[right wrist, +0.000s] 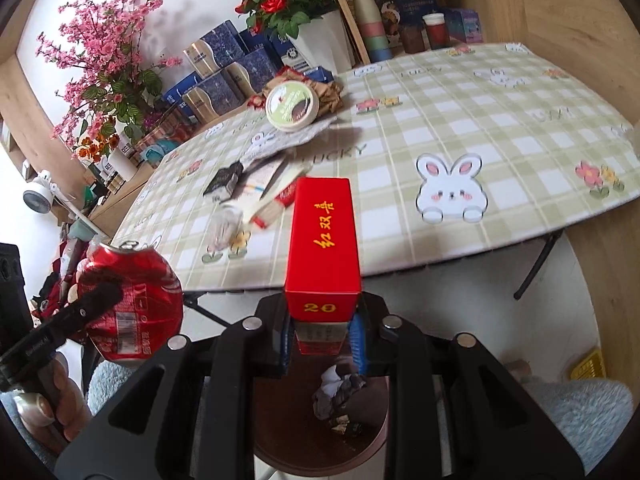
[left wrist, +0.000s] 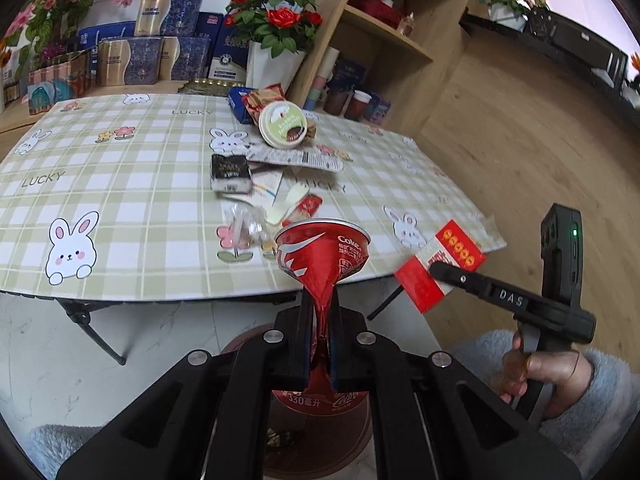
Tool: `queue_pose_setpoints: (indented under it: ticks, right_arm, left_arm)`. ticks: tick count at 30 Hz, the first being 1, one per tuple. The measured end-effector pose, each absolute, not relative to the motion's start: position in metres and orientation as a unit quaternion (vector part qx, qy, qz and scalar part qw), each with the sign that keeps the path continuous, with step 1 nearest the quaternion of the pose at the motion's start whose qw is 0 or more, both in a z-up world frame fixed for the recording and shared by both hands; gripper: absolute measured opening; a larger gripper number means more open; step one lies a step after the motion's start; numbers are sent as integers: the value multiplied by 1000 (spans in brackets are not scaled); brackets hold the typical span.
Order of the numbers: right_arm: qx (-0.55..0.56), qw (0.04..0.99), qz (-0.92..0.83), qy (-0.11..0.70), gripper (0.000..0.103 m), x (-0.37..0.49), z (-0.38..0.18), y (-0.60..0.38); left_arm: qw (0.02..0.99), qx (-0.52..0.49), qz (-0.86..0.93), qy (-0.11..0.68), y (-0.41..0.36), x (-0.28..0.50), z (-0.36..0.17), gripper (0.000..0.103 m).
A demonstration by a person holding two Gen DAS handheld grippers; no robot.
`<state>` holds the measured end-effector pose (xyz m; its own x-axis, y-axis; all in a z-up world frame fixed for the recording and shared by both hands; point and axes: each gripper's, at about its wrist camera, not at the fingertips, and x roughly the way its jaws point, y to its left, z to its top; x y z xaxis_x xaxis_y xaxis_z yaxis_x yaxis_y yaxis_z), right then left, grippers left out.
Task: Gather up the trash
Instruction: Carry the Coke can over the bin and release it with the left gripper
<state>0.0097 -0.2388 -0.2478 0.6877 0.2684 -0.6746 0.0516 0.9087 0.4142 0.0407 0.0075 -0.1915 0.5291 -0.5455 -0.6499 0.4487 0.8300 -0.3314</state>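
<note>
Left gripper [left wrist: 320,312] pinching crushed can [left wrist: 322,252], bin [left wrist: 352,436] mostly hidden

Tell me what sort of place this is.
Probably a lived-in room at home: a folding table under a bunny-print cloth, wooden shelves holding cups and boxes, and potted red roses beside stacked gift boxes.

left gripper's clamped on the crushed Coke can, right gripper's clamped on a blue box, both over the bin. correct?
Not quite: the box in the right gripper is red with yellow print, not blue, as the right wrist view shows. The rest holds: the left gripper is clamped on the crushed Coke can, and both hang over the bin.
</note>
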Motion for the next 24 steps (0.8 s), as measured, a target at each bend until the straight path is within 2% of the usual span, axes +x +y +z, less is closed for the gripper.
queue_pose_setpoints:
  ticks: [7,15,24]
  right_arm:
    - [213,884,61,411,26,3,-271,-242]
    - [238,868,65,431,26,5,-299,-244]
    - [241,852,68,460,26,11,-324,-243]
  left_arm:
    - [859,-3,-288,423,-9,29,-223,7]
    - [823,-33,-263,503,-16,34,-288,7]
    - [787,13,-225,575,-32,53,-352,7]
